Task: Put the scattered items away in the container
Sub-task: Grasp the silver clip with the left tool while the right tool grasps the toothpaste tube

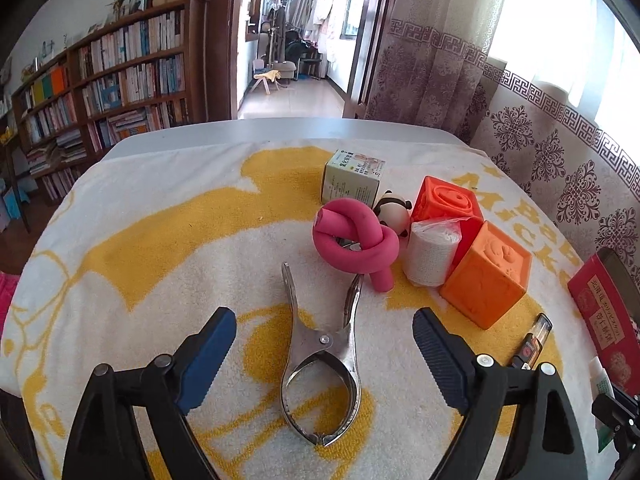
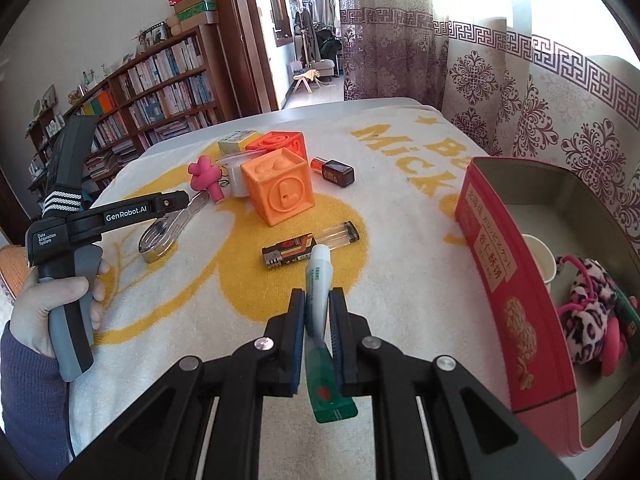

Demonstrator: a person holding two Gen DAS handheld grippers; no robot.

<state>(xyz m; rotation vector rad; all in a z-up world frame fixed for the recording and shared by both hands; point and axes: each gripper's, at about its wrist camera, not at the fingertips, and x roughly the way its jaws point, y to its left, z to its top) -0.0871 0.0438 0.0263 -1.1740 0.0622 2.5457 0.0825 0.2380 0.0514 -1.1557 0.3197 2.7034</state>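
Note:
My left gripper (image 1: 324, 332) is open and straddles a metal clamp (image 1: 320, 364) lying on the towel; its body also shows in the right wrist view (image 2: 132, 212). My right gripper (image 2: 318, 312) is shut on a green-and-white tube (image 2: 318, 300), held above the towel left of the red tin (image 2: 504, 280). The tin holds a paper cup (image 2: 540, 258) and a leopard plush (image 2: 592, 308). Scattered on the towel: a knotted pink foam roller (image 1: 356, 244), two orange cubes (image 1: 488, 276), a bandage roll (image 1: 432, 252), a panda figure (image 1: 394, 208), a small box (image 1: 354, 176), a lighter (image 2: 308, 250) and a brown bottle (image 2: 334, 170).
A white-and-yellow towel (image 1: 160, 240) covers the table. Curtains (image 2: 520, 92) hang close behind the table's right side. A bookshelf (image 1: 108, 92) and a doorway stand beyond the far edge.

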